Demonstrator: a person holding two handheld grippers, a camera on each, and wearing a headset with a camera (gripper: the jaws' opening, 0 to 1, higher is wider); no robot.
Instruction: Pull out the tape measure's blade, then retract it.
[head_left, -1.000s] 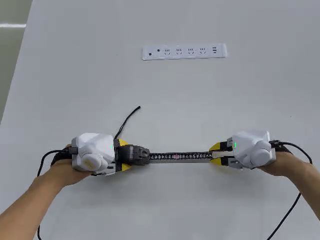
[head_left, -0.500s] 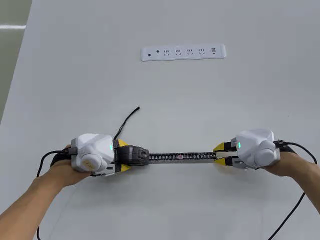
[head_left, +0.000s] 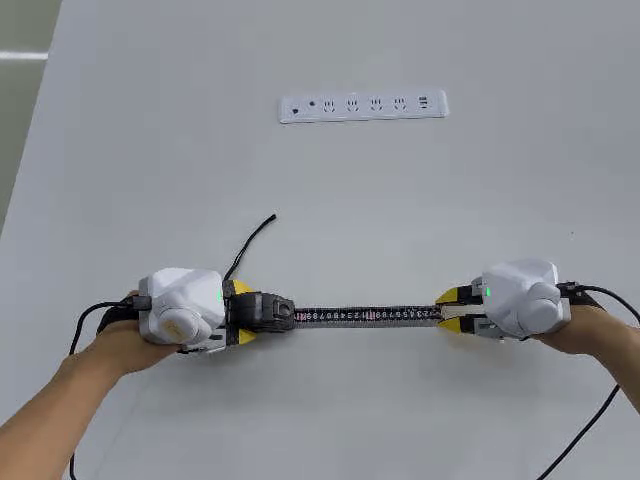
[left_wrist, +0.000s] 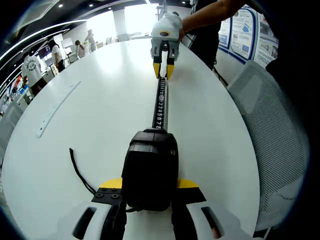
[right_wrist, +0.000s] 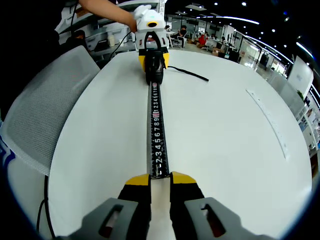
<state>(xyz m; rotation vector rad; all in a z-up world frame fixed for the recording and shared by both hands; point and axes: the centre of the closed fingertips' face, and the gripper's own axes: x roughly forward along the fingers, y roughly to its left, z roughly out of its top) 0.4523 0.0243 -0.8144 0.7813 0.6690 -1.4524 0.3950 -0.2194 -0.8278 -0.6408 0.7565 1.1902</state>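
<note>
**Operator:** What am I holding in my left gripper (left_wrist: 150, 183)?

**Spotter:** I see its yellow-tipped jaws clamped on both sides of the boxy black plastic tape measure case (left_wrist: 150, 167). The case sits right between them on the smooth white table (head_left: 400, 200). A thin black wrist strap (left_wrist: 80, 171) trails from the case and lies on the table just beside that gripper.

**Operator:** And my right gripper (right_wrist: 160, 181)?

**Spotter:** Its jaws are pinched together on the tip of the dark metal blade with white numerals (right_wrist: 156, 127). From there the blade runs straight ahead of the gripper to the mouth of the case. It lies low along the table, but I can't tell whether it touches. The two grippers face each other, well apart, with the drawn-out blade stretched between them.

**Operator:** My hands?

**Spotter:** The left hand (head_left: 118, 345) grips the back of the left gripper and the right hand (head_left: 588, 328) the back of the right one. A black cable (head_left: 85, 325) loops out behind the left gripper.

**Operator:** Anything else near them?

**Spotter:** A long white plastic power strip (head_left: 362, 105) lies well beyond both grippers, about opposite the middle of the blade, and touches neither.
</note>
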